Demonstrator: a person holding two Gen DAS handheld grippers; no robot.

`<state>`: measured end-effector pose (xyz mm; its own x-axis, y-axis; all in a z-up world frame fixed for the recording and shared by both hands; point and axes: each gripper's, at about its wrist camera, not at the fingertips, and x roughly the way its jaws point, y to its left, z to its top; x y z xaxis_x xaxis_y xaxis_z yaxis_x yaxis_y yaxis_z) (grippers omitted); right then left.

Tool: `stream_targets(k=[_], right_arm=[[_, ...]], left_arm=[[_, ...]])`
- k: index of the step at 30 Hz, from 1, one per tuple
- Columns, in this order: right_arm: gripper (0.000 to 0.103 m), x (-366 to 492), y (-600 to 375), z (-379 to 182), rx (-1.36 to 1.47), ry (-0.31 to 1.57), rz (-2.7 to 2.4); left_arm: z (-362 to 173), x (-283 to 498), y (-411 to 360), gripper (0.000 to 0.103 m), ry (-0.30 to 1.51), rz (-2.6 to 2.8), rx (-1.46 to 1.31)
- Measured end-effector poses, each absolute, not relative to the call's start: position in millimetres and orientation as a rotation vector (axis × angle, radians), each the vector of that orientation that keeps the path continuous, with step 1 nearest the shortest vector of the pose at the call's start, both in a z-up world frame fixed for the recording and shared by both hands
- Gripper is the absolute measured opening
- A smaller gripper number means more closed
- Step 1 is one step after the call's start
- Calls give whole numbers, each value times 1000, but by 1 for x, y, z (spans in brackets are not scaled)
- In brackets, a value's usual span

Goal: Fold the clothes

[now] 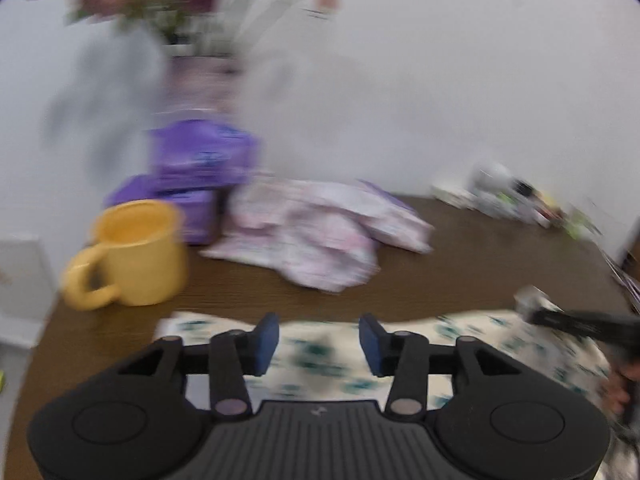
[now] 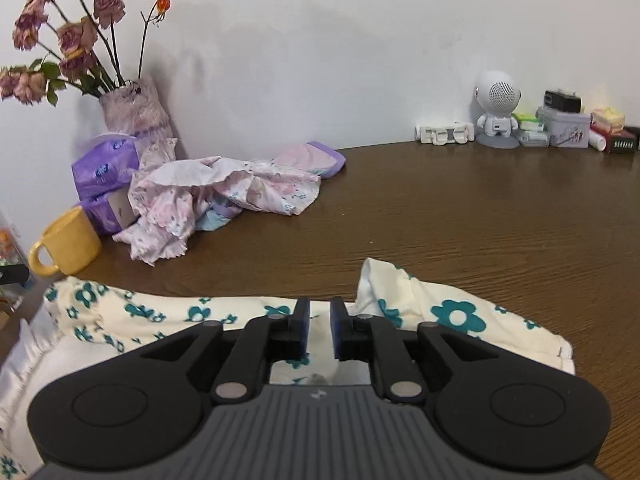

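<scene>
L gripper [image 1: 319,344] spread, empty | R gripper [image 2: 319,322] slightly apart, nothing pinched, over floral garment [image 2: 456,312]

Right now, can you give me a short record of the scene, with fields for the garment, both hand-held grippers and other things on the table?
garment: cream cloth with teal flowers, lying at the near table edge
left hand-held gripper: open, above the cloth, nothing between the pads
right hand-held gripper: slightly open, no cloth gripped
other clothes: pink heap at the back
cup: yellow mug, left of the heap
table: brown wood
</scene>
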<state>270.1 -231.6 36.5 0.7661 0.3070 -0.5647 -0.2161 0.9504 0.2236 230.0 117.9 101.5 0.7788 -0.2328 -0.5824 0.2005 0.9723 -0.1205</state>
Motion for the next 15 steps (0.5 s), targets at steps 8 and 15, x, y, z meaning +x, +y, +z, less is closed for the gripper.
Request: stream_targets(k=[8, 15], right_arm=[[17, 284, -244, 29, 248, 705, 238], [17, 296, -249, 24, 295, 729, 253]], left_arm=[[65, 273, 50, 42, 732, -138, 146], [36, 286, 74, 3, 793, -119, 49]])
